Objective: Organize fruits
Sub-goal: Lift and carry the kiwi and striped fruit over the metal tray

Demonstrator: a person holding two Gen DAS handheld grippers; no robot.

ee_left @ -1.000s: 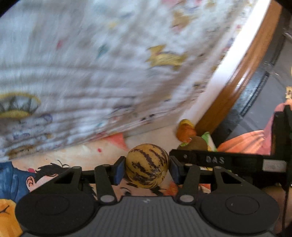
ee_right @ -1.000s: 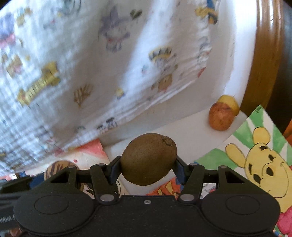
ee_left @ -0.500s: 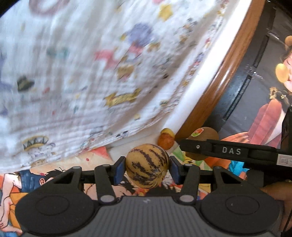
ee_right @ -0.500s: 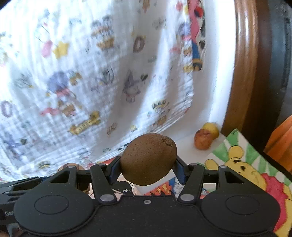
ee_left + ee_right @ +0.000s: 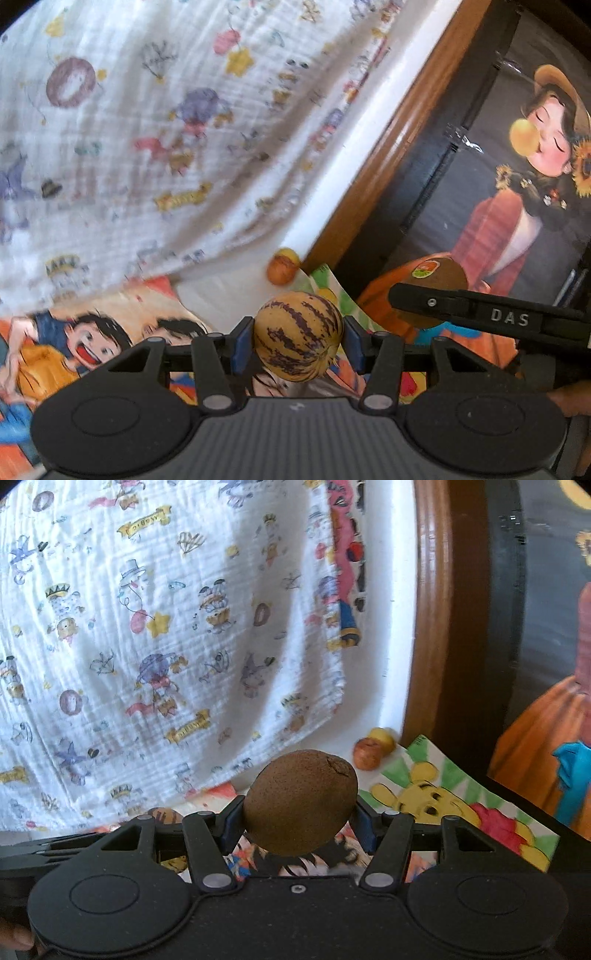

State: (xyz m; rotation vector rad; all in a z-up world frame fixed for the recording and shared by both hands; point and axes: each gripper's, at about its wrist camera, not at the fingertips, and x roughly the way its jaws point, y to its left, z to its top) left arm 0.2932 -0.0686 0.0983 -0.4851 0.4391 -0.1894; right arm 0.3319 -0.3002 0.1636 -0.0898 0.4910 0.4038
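Your left gripper (image 5: 298, 339) is clamped part-way closed on the striped fruit (image 5: 298, 334) and your right gripper (image 5: 300, 821) likewise on the kiwi (image 5: 300, 801), each fruit pinched at its widest so it rides clear of the table, probably on its way to a sorting spot. Below lie cartoon mats (image 5: 461, 805) on a white top (image 5: 229, 291), with a printed cloth (image 5: 166, 627) hanging behind. Two small fruits, perhaps apples (image 5: 371, 749), sit together by the wooden frame (image 5: 428, 627), well apart from both grippers.

Two fruits (image 5: 373, 751) side by side against the wooden frame (image 5: 428, 627), cloth (image 5: 184, 627) hanging left, poster (image 5: 458, 801) in front.
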